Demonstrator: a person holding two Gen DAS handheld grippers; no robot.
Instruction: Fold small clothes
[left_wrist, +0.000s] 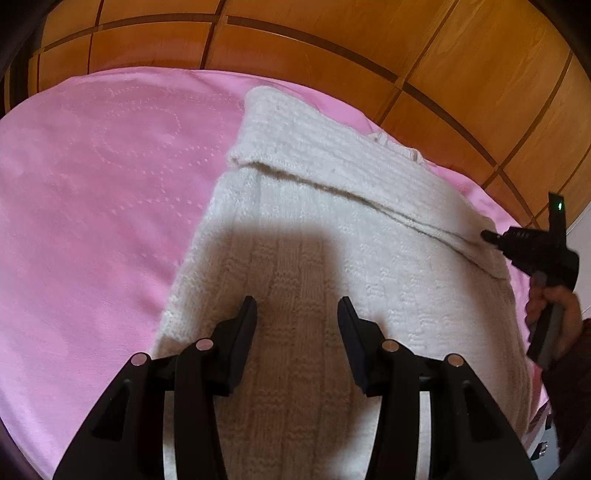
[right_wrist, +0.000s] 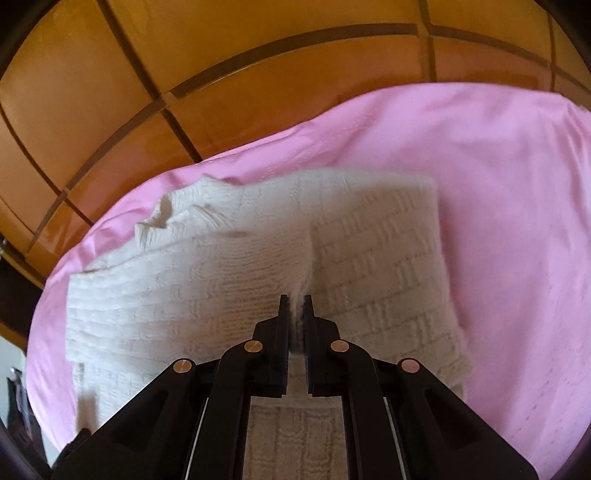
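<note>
A cream knitted sweater (left_wrist: 332, 229) lies on a pink sheet (left_wrist: 92, 206), with one part folded across its upper body. My left gripper (left_wrist: 297, 306) is open and empty, hovering over the sweater's lower part. My right gripper (right_wrist: 295, 301) is shut on a pinched fold of the sweater (right_wrist: 229, 266). It also shows in the left wrist view (left_wrist: 491, 236) at the sweater's right edge, held by a hand.
The pink sheet (right_wrist: 498, 184) covers a bed that spreads to the left of the sweater. Orange wooden panelled doors (left_wrist: 332, 48) stand behind the bed.
</note>
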